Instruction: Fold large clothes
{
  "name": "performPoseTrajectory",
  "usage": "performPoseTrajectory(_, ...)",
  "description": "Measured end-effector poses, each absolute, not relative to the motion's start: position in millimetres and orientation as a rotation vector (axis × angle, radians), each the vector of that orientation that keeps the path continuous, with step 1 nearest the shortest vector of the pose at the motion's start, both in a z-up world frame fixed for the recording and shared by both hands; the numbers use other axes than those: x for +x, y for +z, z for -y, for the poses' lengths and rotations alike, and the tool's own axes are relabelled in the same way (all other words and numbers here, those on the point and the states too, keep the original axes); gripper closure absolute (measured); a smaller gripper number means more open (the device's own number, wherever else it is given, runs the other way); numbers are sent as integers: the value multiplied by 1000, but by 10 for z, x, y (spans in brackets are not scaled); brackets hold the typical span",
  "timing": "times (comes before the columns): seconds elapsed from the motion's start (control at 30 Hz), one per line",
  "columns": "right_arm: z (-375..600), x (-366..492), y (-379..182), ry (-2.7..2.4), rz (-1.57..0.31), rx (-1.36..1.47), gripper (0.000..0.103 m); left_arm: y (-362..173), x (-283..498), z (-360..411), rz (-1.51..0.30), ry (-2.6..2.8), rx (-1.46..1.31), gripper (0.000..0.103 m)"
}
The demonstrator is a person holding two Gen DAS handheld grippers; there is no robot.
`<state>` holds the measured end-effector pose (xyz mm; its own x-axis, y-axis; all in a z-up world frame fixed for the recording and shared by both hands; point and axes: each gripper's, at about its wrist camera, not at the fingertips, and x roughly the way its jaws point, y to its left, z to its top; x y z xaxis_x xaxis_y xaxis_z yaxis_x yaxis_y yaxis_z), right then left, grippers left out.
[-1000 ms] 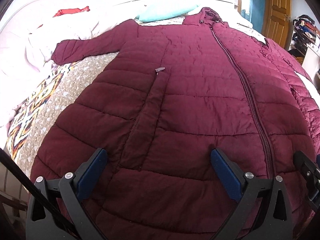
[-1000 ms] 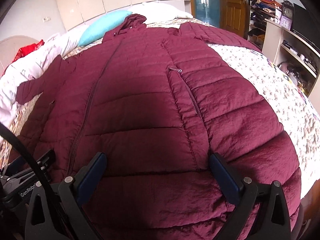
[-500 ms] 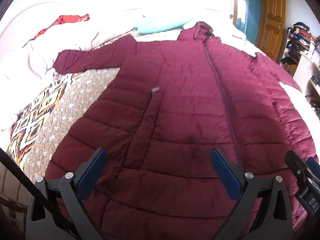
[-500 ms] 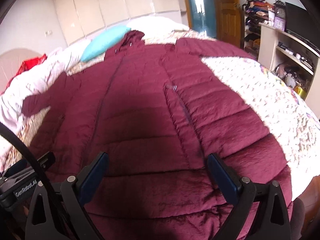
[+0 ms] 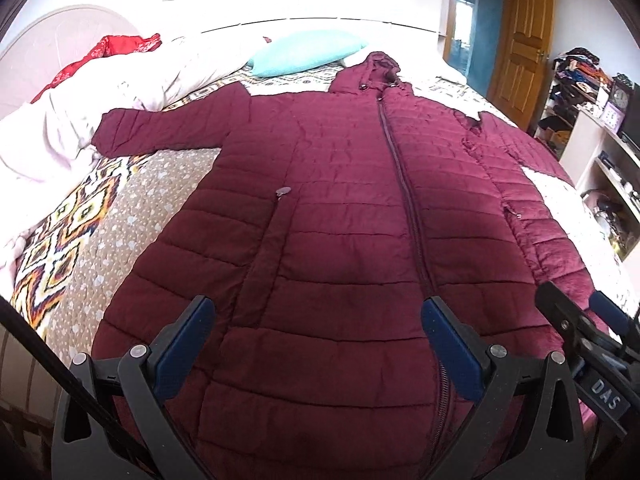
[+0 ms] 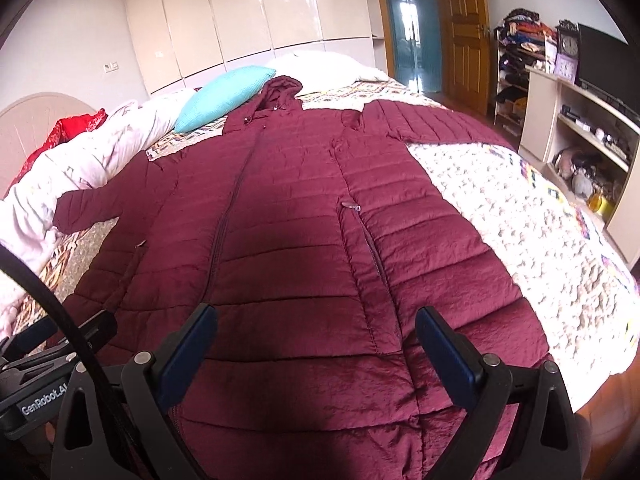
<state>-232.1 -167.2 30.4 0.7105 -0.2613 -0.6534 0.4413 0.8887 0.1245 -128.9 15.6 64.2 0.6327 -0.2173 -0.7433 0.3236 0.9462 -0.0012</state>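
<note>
Lying flat and front-up on the patterned bedspread (image 5: 132, 216), a maroon quilted hooded coat (image 5: 340, 208) is seen fully zipped, hood toward the headboard end and hem toward both cameras. The sleeves are spread outward: one reaches the rumpled white duvet (image 5: 80, 120), the other extends toward the bed's far edge near the shelving unit (image 6: 580, 120). A turquoise pillow (image 6: 224, 96) is noted just beside the hood (image 6: 280, 88). A red cloth (image 5: 108, 50) is draped on the duvet by the rounded headboard (image 6: 36, 116).

The left gripper (image 5: 316, 344) is held over the hem area, its blue-padded fingers (image 5: 184, 340) wide apart with nothing between them; the main zipper (image 5: 408, 200) runs down just inside its right finger. The right gripper (image 6: 316, 344) is likewise spread and empty, held over the hem beside a pocket zipper (image 6: 372, 248). Contact between either gripper and the fabric cannot be determined. Each gripper's body is partly visible at the edge of the other's view, so the two are close together, side by side.

A wooden door (image 6: 464, 28) and glossy wardrobe panels (image 6: 240, 20) are recorded behind the bed.
</note>
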Motion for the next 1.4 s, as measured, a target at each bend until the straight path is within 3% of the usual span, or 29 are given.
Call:
performPoseTrajectory(0.53,1639,-2130,850,-395,-643,121,2,992,-1359,-329,-737,-286,132,0)
performPoseTrajectory(1.4,1536,-2128,810,-485,-657,15,2,1144,-1276,-437,-680,-223,184,0)
